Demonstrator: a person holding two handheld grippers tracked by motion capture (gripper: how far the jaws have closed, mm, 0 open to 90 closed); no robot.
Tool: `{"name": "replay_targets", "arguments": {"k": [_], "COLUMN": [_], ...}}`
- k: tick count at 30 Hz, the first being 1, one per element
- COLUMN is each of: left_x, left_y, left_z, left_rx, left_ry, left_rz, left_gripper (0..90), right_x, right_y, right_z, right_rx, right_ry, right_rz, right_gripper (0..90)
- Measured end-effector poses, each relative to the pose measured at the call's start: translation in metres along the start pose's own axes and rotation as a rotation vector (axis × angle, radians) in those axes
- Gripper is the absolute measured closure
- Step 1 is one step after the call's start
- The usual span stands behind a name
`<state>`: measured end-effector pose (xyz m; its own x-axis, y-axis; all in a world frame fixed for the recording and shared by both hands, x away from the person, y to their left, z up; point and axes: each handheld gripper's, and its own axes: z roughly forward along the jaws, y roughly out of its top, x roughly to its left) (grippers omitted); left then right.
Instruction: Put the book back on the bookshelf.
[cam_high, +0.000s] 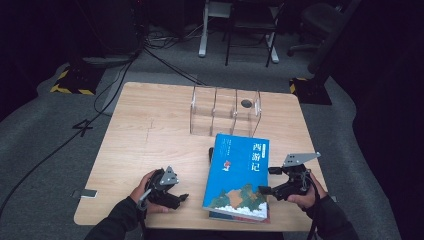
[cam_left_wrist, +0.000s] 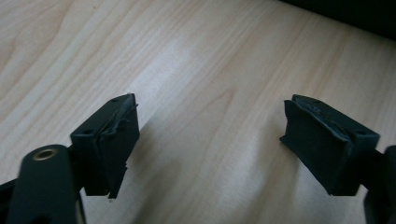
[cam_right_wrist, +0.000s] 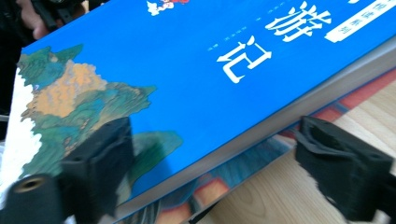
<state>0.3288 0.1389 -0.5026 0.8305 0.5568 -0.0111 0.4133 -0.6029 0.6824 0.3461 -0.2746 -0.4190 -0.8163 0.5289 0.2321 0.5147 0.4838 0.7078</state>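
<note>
A blue book (cam_high: 239, 175) with white characters and a landscape picture lies on a second book (cam_high: 240, 216) near the table's front edge. In the right gripper view, the blue book (cam_right_wrist: 187, 79) rests on the lower book's reddish cover (cam_right_wrist: 327, 112). My right gripper (cam_high: 265, 180) is open at the stack's right edge. Here the right gripper (cam_right_wrist: 215, 126) has one jaw over the blue cover and the other beside the stack, above the wood. My left gripper (cam_high: 179, 192) is open to the left of the books. Bare wood lies under the left gripper (cam_left_wrist: 212, 100).
A clear compartmented organizer (cam_high: 225, 112) stands behind the books at the back centre of the wooden table (cam_high: 145, 130), with a dark round thing (cam_high: 246, 103) on it. A small dark object (cam_high: 211, 154) lies against the blue book's left side.
</note>
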Motion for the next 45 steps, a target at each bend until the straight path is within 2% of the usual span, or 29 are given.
{"name": "replay_targets", "arguments": {"k": [2, 3, 4, 6, 7, 8, 11, 17, 19, 22, 25, 27, 29, 30, 31, 34, 35, 36, 38, 40, 43, 44, 45], "left_x": [0.004, 0.006, 0.006, 0.009, 0.011, 0.014, 0.018, 0.028, 0.033, 0.039, 0.041, 0.044, 0.044, 0.044, 0.044, 0.045, 0.046, 0.046, 0.050, 0.051, 0.055, 0.056, 0.058], "left_y": [0.004, 0.009, 0.009, 0.020, 0.025, 0.036, 0.048, 0.068, 0.073, 0.077, 0.081, 0.085, 0.087, 0.089, 0.090, 0.092, 0.093, 0.093, 0.095, 0.096, 0.098, 0.098, 0.099], "left_z": [0.004, 0.007, 0.007, 0.012, 0.013, 0.015, 0.017, 0.026, 0.031, 0.035, 0.038, 0.037, 0.037, 0.039, 0.040, 0.045, 0.047, 0.047, 0.049, 0.049, 0.050, 0.050, 0.050], "left_rx": [-0.004, -0.004, -0.004, -0.011, -0.016, -0.026, -0.028, -0.073, -0.079, -0.103, -0.108, -0.141, -0.148, -0.140, -0.134, -0.126, -0.126, -0.126, -0.124, -0.127, -0.118, -0.124, -0.118], "left_ry": [-0.016, -0.034, -0.034, -0.011, -0.012, 0.006, 0.025, 0.000, -0.011, -0.033, -0.029, -0.044, -0.028, -0.044, -0.042, -0.017, -0.015, -0.015, -0.014, -0.008, -0.016, -0.029, -0.045], "left_rz": [0.005, 0.024, 0.024, 0.041, 0.048, 0.058, 0.058, 0.060, 0.046, 0.007, 0.006, -0.014, -0.004, -0.014, -0.013, 0.000, -0.007, -0.007, -0.035, -0.038, -0.030, -0.039, -0.052], "left_gripper": [20.1, 20.6, 21.0, 22.3, 24.6, 25.8, 28.8, 36.8, 40.2, 43.9, 45.4, 46.0, 47.7, 47.8, 48.4, 50.0, 50.3, 51.4, 51.5, 53.6, 54.8, 57.1, 58.8], "right_x": [-0.004, -0.008, -0.008, -0.008, -0.008, -0.008, -0.007, -0.010, -0.012, -0.014, -0.016, -0.017, -0.016, -0.015, -0.014, -0.013, -0.013, -0.014, -0.020, -0.025, -0.031, -0.033, -0.036], "right_y": [0.002, 0.005, 0.006, 0.008, 0.010, 0.011, 0.013, 0.021, 0.022, 0.024, 0.026, 0.026, 0.027, 0.028, 0.029, 0.031, 0.031, 0.033, 0.036, 0.040, 0.045, 0.047, 0.051], "right_z": [0.005, 0.009, 0.010, 0.010, 0.011, 0.011, 0.012, 0.017, 0.018, 0.019, 0.021, 0.022, 0.022, 0.022, 0.021, 0.021, 0.022, 0.022, 0.025, 0.027, 0.031, 0.032, 0.033], "right_rx": [0.001, 0.009, 0.008, 0.011, 0.017, 0.018, 0.019, 0.004, -0.001, -0.006, -0.016, -0.025, -0.029, -0.029, -0.030, -0.028, -0.030, -0.028, -0.024, -0.022, -0.021, -0.020, -0.041], "right_ry": [0.023, 0.024, 0.023, 0.016, 0.008, 0.006, -0.002, -0.011, -0.001, 0.006, 0.010, 0.014, 0.008, 0.006, -0.001, -0.008, -0.006, -0.001, 0.021, 0.038, 0.054, 0.059, 0.057], "right_rz": [0.010, 0.015, 0.013, 0.008, -0.006, -0.012, -0.024, -0.052, -0.055, -0.064, -0.080, -0.085, -0.106, -0.112, -0.128, -0.145, -0.151, -0.154, -0.152, -0.148, -0.132, -0.137, -0.138], "right_gripper": [5.7, 2.9, 2.9, 2.8, 2.8, 2.8, 3.0, 6.8, 7.3, 7.9, 8.5, 8.8, 9.2, 9.5, 9.7, 10.0, 10.0, 9.9, 10.0, 10.0, 10.1, 11.3, 16.2]}}
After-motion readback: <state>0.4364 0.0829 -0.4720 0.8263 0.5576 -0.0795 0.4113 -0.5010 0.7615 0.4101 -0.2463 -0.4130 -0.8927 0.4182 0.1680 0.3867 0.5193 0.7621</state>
